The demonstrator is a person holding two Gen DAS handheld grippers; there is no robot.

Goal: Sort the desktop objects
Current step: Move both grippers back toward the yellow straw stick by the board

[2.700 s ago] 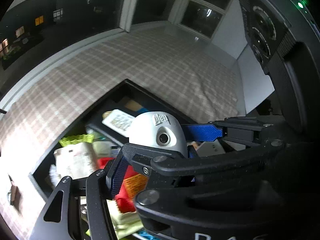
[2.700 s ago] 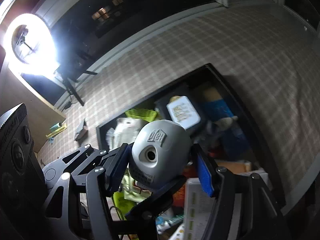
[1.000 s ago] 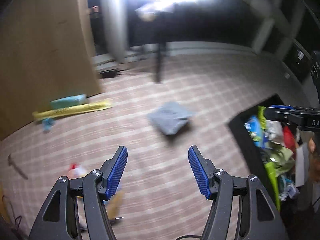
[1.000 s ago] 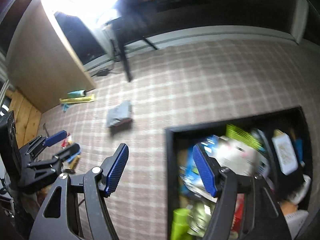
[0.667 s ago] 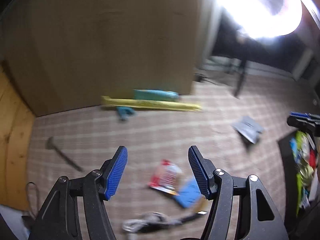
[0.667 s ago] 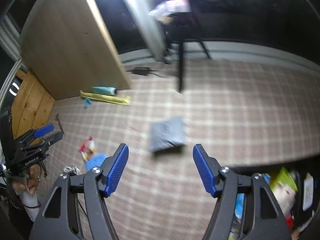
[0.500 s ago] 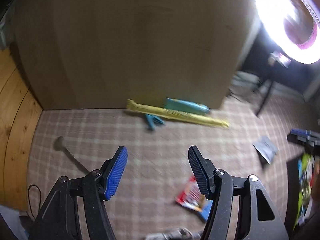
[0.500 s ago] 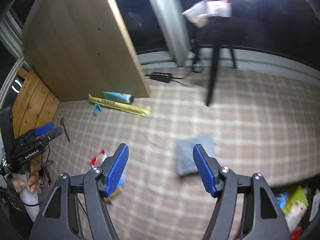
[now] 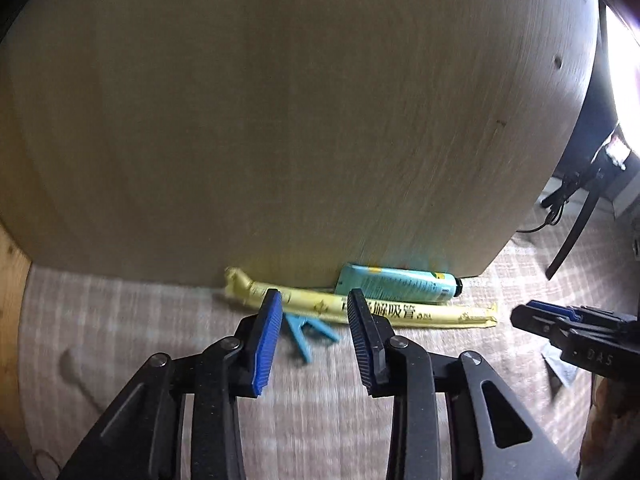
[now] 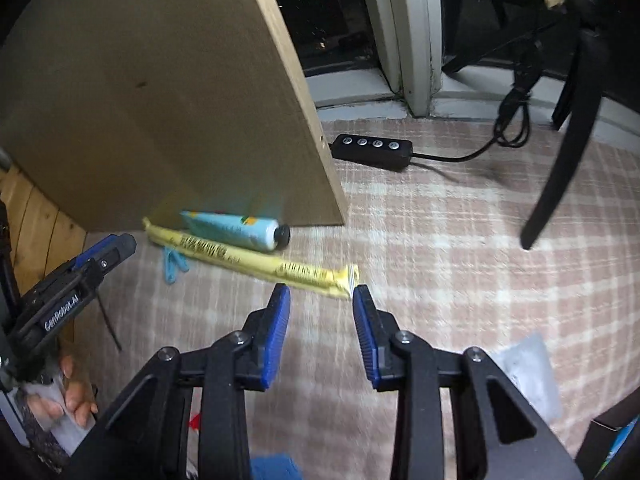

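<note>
Blue-padded jaws on both tools are narrowing: each pair has just been closing from a wide spread to a partial gap, and nothing is sitting between them in either view, so both tongs are empty and still parted.

Nearest in the left wrist view, the left gripper (image 9: 312, 336) is pointing down at the checked tablecloth (image 9: 168, 328), with a small blue clip (image 9: 306, 330) lying on the cloth in the gap between its tips, not touched by either pad. Just beyond, at twelve o'clock from the tips, a long yellow packet (image 9: 400, 310) is lying along the foot of a wooden panel (image 9: 280, 120), and a light-blue tube (image 9: 396, 285) is resting behind the packet, against the panel. At three o'clock the right gripper (image 9: 536, 318) is coming into that view.

In the right wrist view, the right gripper (image 10: 320, 324) is hanging over bare cloth with the packet's near end (image 10: 320, 276) at twelve o'clock just past its tips; the tube (image 10: 236, 230) is lying farther at eleven. A grey pouch (image 10: 528, 372) is lying at three o'clock, a black switch box (image 10: 372, 146) far off at one.

Compared with a second ago, when both tools were looking at the black bin of sorted items and the grey pouch, they are now facing this loose cluster by the panel. I judge that a drop-off is finished and the next pick is being lined up, probably the packet at both ends, though the clip is just as likely for the left.
</note>
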